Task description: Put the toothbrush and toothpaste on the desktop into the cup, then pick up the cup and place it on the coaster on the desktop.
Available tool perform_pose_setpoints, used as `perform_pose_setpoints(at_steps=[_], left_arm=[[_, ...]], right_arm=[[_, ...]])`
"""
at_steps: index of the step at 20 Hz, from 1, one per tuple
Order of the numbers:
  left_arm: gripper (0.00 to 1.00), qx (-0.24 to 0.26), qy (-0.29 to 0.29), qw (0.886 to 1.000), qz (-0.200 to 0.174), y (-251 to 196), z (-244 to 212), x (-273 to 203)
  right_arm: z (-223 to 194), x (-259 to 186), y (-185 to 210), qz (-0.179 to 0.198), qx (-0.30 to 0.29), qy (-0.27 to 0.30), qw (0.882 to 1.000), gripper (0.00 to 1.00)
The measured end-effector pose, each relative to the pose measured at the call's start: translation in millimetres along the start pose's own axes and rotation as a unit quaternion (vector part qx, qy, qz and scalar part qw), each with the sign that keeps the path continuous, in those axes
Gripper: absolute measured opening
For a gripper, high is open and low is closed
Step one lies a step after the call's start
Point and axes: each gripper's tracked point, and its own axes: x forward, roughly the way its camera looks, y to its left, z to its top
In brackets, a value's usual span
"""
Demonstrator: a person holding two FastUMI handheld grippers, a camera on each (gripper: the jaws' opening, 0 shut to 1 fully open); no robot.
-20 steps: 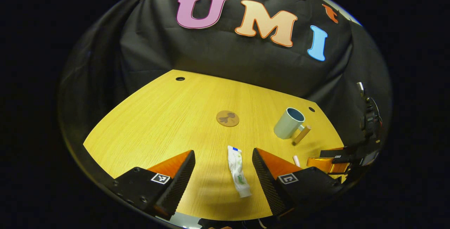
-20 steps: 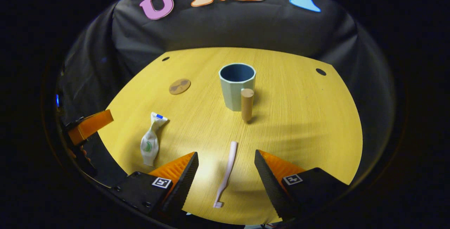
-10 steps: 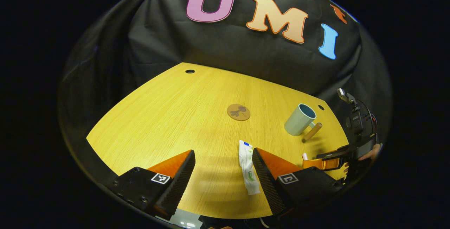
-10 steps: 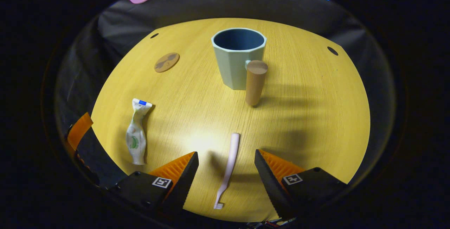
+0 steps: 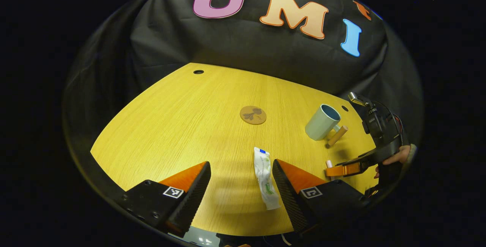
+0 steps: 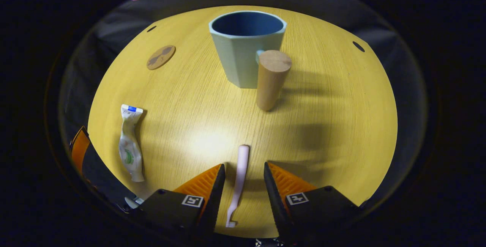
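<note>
Down low, right gripper (image 6: 240,186) straddles the toothbrush (image 6: 238,180) — jaws narrowed (not touching); left gripper (image 5: 241,192) gapes beside the toothpaste (image 5: 265,177).

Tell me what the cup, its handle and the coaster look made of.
Cup: likely matte glazed ceramic; faceted pale green walls, darker blue inside, no sheen. Handle: looks like bare wood; a tan peg with faint grain. Coaster: thin brown disc with a dark print, possibly cork or wood; too small to tell.

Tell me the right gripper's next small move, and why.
Probably finish closing the right gripper on the toothbrush. The brush lies flat on the desktop between its fingers, with gaps on both sides, and the cup ahead stands empty.
</note>
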Motion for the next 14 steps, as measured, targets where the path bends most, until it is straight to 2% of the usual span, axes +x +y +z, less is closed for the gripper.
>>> perform_pose_setpoints(at_steps=[4,5,6,7,11,14], left_arm=[[0.95,0.003,0.004,1.000,0.002,2.5,0.0,1.4],[0.95,0.003,0.006,1.000,0.001,2.9,-0.8,2.1],[0.95,0.003,0.007,1.000,0.002,2.2,-1.3,2.9],[0.95,0.003,0.008,1.000,0.002,2.4,-2.3,3.6],[0.95,0.006,0.032,0.999,-0.016,-10.1,-8.1,7.9],[0.95,0.007,0.062,0.998,-0.029,-22.0,-13.4,17.8]], right_arm=[[2.9,0.9,0.1,-0.007,-0.003,-0.002,1.000,0.49],[3.9,1.0,1.3,-0.008,0.004,-0.003,1.000,0.32],[4.4,0.6,2.1,-0.008,0.003,-0.003,1.000,0.22],[4.4,1.1,2.5,-0.009,0.002,-0.004,1.000,0.17],[2.2,-0.5,2.9,-0.001,0.020,-0.001,1.000,0.06],[3.1,-2.4,1.9,-0.004,0.014,-0.011,1.000,0.05]])
